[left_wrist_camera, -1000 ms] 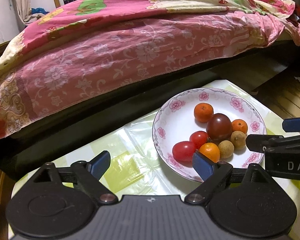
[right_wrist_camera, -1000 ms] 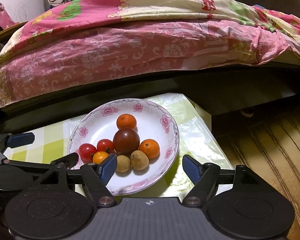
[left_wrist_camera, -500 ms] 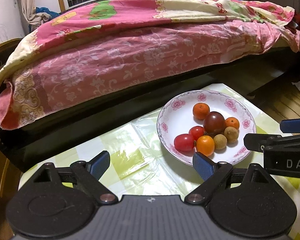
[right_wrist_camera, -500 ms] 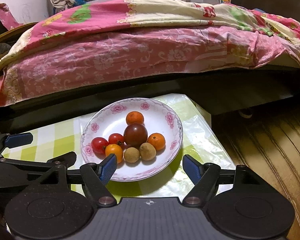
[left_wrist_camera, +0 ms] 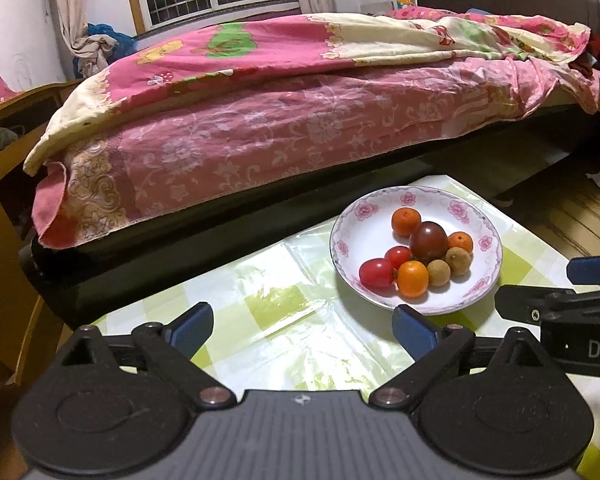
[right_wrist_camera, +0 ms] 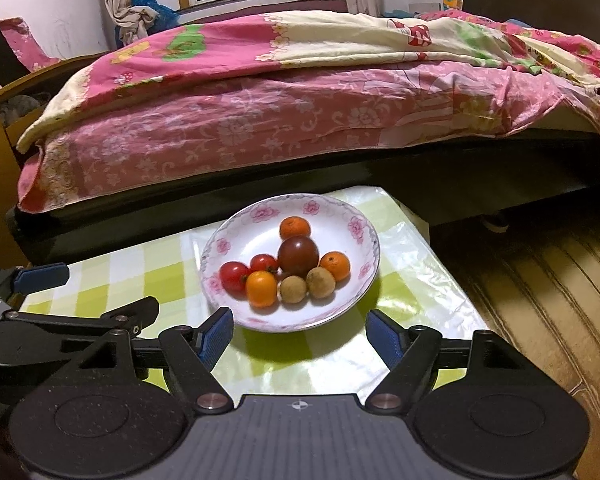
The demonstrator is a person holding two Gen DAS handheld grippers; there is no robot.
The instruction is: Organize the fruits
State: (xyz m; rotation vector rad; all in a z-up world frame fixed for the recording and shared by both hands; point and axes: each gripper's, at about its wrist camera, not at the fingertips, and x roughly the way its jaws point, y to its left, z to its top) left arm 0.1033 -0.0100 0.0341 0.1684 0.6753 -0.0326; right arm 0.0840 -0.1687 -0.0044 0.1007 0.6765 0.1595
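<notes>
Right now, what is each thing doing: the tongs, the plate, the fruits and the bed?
Left tongs: open, holding nothing; they have just been opening wider.
Right tongs: open, holding nothing.
Plate: upright on the table, holding eight fruits.
Fruits: bunched together, touching, dark tomato in the middle.
Tablecloth: lying flat under clear plastic.
Bed: covered with a rumpled pink quilt.

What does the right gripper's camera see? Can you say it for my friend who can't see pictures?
A flowered white plate holds eight small fruits on a green-checked tablecloth, just beyond the open, empty right gripper. A bed with a pink quilt fills the background; the left gripper shows at left.
</notes>
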